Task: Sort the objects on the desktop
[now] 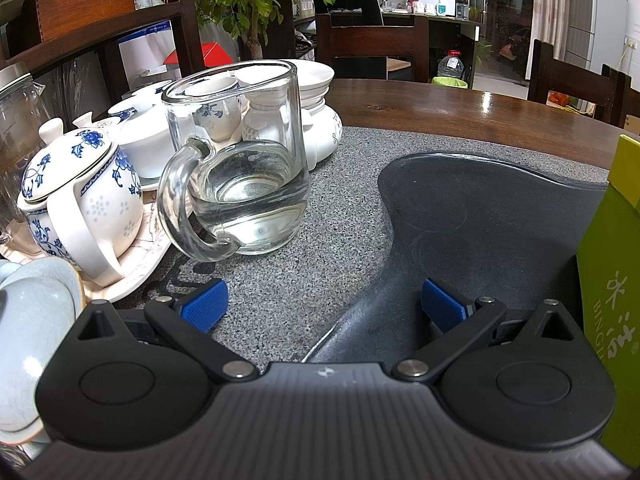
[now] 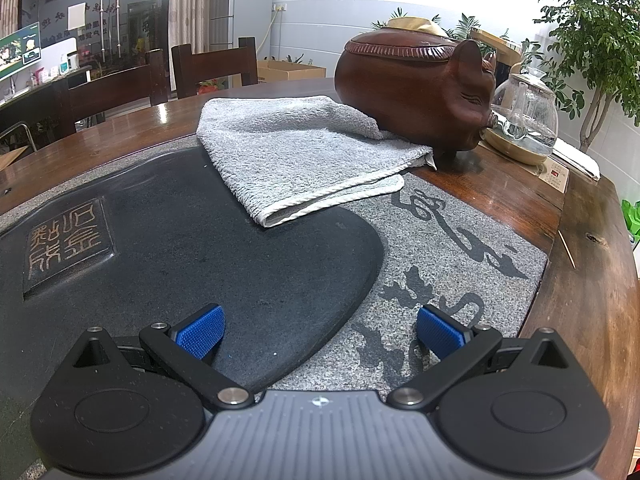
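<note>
In the left wrist view a clear glass pitcher (image 1: 240, 160) with a handle and a little water stands on the grey stone tea tray (image 1: 320, 240), just ahead and left of my open, empty left gripper (image 1: 322, 306). A blue-and-white teapot (image 1: 80, 196) stands left of it. In the right wrist view my right gripper (image 2: 320, 336) is open and empty above the dark stone slab (image 2: 200, 248). A folded grey towel (image 2: 304, 152) lies ahead, partly on the slab. A brown wooden pig jar (image 2: 416, 84) stands behind the towel.
White cups and bowls (image 1: 280, 92) crowd behind the pitcher, pale blue cups (image 1: 32, 320) at the near left. A green box (image 1: 616, 280) stands at the right edge. A glass kettle (image 2: 524, 116) sits beyond the pig. Wooden chairs (image 2: 208, 64) stand past the table.
</note>
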